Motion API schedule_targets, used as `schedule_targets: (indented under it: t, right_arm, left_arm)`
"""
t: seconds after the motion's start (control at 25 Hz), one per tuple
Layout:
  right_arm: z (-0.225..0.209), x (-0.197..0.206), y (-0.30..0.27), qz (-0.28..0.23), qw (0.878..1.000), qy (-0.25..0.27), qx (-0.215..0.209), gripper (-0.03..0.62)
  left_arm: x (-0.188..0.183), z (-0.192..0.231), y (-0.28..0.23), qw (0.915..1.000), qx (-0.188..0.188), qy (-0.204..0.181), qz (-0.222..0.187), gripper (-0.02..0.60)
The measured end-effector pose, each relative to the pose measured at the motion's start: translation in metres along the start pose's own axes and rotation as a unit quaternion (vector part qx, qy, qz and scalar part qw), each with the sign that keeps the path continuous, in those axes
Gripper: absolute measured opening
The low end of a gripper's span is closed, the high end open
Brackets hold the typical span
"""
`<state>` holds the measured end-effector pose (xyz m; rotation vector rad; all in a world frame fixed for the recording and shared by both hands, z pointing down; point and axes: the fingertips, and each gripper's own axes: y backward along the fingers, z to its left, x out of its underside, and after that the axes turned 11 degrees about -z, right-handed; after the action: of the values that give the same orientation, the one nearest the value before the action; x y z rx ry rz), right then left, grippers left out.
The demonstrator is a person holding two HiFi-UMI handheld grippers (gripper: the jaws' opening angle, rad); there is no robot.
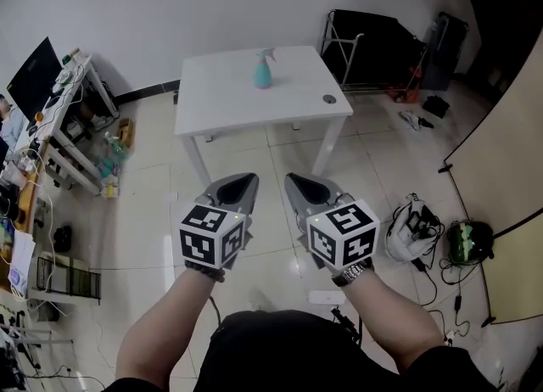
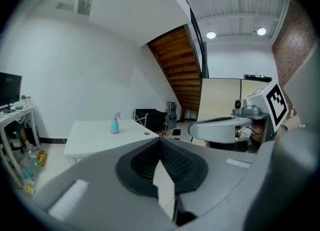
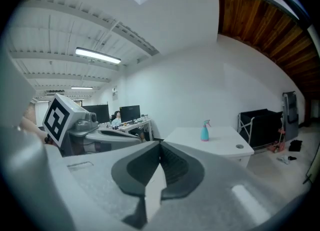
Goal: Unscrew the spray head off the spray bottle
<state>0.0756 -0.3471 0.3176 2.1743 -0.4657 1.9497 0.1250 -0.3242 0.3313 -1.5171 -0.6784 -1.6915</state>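
A small teal spray bottle point(image 1: 263, 70) with a pinkish spray head stands upright near the far middle of a white table point(image 1: 229, 98). It also shows small in the left gripper view as the spray bottle point(image 2: 115, 124) and in the right gripper view as the spray bottle point(image 3: 204, 131). Both grippers hang over the tiled floor, well short of the table. My left gripper point(image 1: 248, 179) is shut with nothing in it. My right gripper point(image 1: 289, 178) is shut and empty too. They point side by side toward the table.
A small round disc point(image 1: 329, 99) lies near the table's right edge. A cluttered desk with a monitor point(image 1: 34, 76) stands at the left. A black rack point(image 1: 373, 38) is behind the table at the right, bags and cables point(image 1: 416, 225) on the floor at the right.
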Motion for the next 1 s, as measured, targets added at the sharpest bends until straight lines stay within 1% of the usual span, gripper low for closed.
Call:
schedule_targets:
  t: [0.28,0.64,1.0]
  right_arm:
    - [0.0,-0.001,-0.037,0.002,1.0,0.002,0.019,-0.008]
    - [-0.017,0.002,-0.056,0.003,0.999,0.0,0.035,-0.008]
    - [-0.05,0.002,-0.083,0.003,0.999,-0.006,0.037,-0.008]
  left_arm:
    - [-0.004,0.039,-0.01,0.9999,0.014,0.003,0.001,0.012]
    - [0.003,0.053,-0.032,0.9995,0.029,0.01,0.008,0.012]
    - [0.003,0.07,-0.071,0.9995,0.029,0.007,0.014,0.012]
